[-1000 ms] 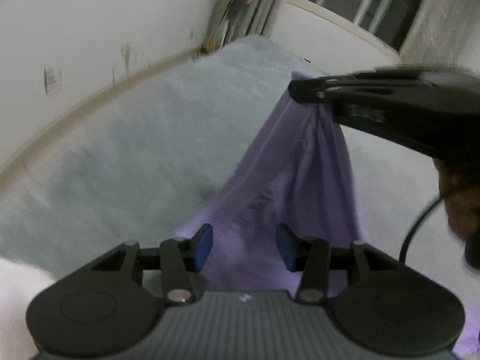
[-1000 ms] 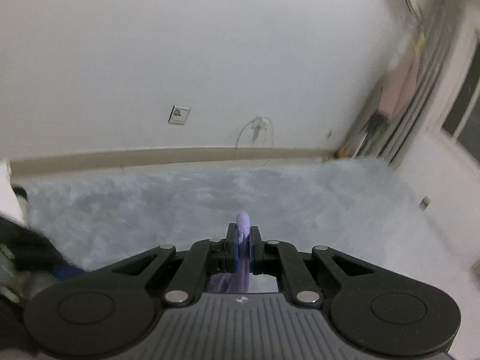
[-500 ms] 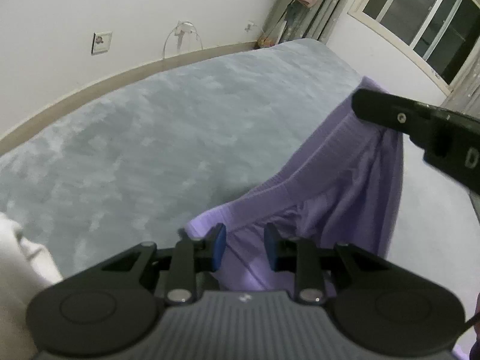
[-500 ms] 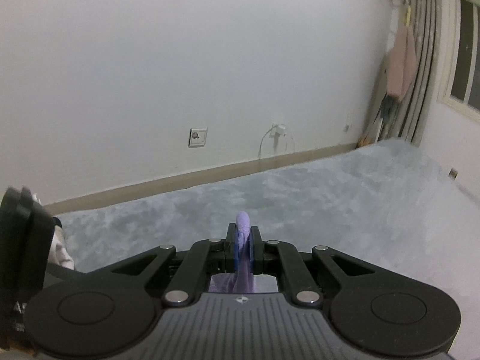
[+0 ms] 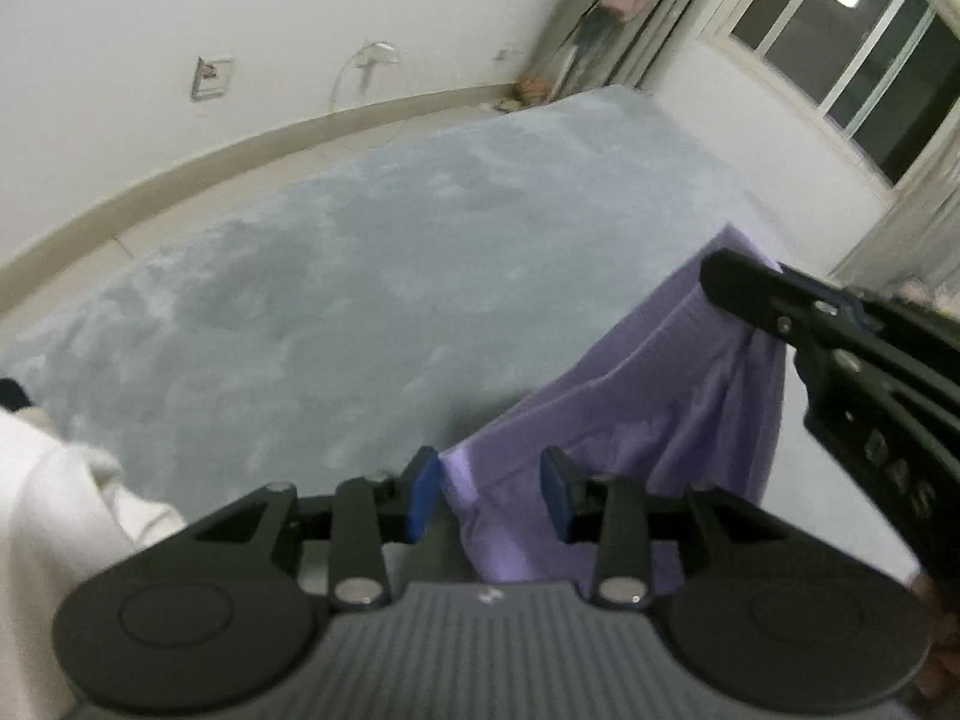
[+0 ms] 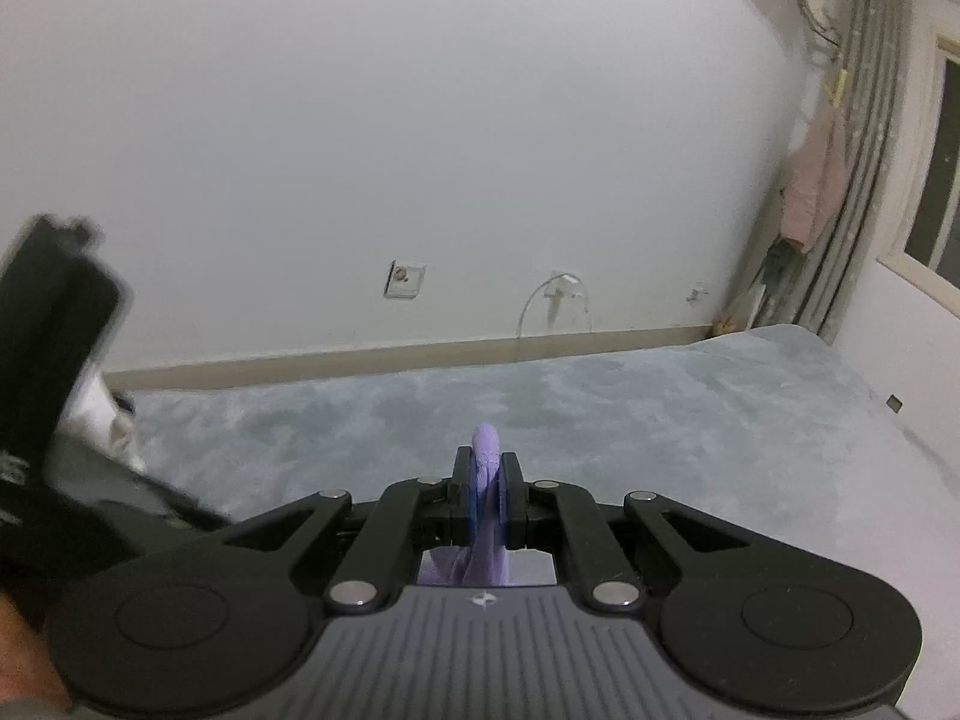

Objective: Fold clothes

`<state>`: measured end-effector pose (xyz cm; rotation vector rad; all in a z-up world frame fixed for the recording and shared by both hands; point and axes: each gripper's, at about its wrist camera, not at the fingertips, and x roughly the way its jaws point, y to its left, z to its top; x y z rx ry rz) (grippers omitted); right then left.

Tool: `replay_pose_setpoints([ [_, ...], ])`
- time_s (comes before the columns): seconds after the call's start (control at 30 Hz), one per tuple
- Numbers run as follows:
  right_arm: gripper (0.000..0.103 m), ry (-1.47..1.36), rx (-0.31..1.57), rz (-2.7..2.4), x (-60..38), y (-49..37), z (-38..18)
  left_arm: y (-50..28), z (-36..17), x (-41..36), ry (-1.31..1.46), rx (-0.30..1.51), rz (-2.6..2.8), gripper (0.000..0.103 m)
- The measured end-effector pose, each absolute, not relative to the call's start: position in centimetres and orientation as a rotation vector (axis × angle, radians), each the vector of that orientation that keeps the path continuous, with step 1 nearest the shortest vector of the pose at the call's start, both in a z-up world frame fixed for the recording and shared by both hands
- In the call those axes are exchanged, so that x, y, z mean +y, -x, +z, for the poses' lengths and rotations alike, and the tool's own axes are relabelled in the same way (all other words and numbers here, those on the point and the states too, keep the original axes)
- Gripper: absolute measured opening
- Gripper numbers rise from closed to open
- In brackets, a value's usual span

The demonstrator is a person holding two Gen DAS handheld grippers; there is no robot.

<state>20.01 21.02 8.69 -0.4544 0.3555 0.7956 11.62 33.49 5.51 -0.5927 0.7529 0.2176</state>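
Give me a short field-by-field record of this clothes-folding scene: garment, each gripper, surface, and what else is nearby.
garment: purple garment, hanging lifted off the surface
right gripper: shut on a bunched edge of the garment
left gripper: jaws opening, the garment's lower corner between its pads, not pinched
surface: grey plush blanket
nearby: white cloth at the left edge

The left gripper (image 5: 489, 495) is opening at the bottom centre, a corner of the purple garment (image 5: 648, 414) lying between its blue pads. At right, the right gripper (image 5: 741, 294) is pinching the garment's upper edge above the grey blanket (image 5: 372, 276).
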Motion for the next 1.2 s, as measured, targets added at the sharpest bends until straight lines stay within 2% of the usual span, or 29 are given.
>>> replay_pose_setpoints([
  [0.03, 0.007, 0.447, 0.362, 0.786, 20.9, -20.6, 9.2, -11.7, 5.9, 33.8, 0.592, 0.741, 0.220, 0.036],
  [0.13, 0.007, 0.442, 0.389, 0.759, 20.6, -22.0, 10.6, -12.2, 7.5, 32.6, 0.347, 0.735, 0.303, 0.044],
  [0.2, 0.007, 0.458, 0.409, 0.754, 20.6, -22.6, 10.8, -12.0, 8.8, 30.6, 0.125, 0.714, 0.302, 0.056],
  [0.27, 0.007, 0.462, 0.415, 0.766, 20.6, -22.9, 10.6, -12.2, 9.9, 29.3, -0.005, 0.733, 0.210, 0.060],
  [0.37, 0.007, 0.442, 0.422, 0.778, 20.2, -23.2, 10.2, -13.1, 12.0, 28.9, -0.141, 0.766, 0.073, 0.072],
  [0.5, 0.007, 0.442, 0.419, 0.786, 19.2, -22.9, 9.1, -15.0, 14.2, 30.2, -0.280, 0.768, -0.047, 0.075],
  [0.6, 0.007, 0.416, 0.412, 0.794, 18.4, -22.9, 9.2, -16.8, 12.0, 30.3, -0.324, 0.797, -0.167, 0.075],
  [0.93, 0.007, 0.374, 0.367, 0.816, 17.2, -22.9, 10.5, -20.1, 6.0, 28.1, -0.391, 0.695, -0.315, 0.075],
  [0.97, 0.007, 0.365, 0.364, 0.818, 17.1, -22.7, 10.4, -20.2, 5.6, 27.9, -0.412, 0.693, -0.303, 0.074],
  [1.03, 0.007, 0.361, 0.353, 0.819, 17.2, -22.3, 10.1, -20.9, 4.5, 28.2, -0.430, 0.719, -0.234, 0.061],
  [1.1, 0.007, 0.382, 0.350, 0.832, 17.7, -21.8, 9.6, -21.2, 4.2, 28.8, -0.373, 0.735, -0.234, 0.041],
  [1.2, 0.007, 0.431, 0.342, 0.851, 18.6, -20.6, 8.6, -20.9, 3.9, 29.3, -0.358, 0.733, -0.229, 0.034],
])
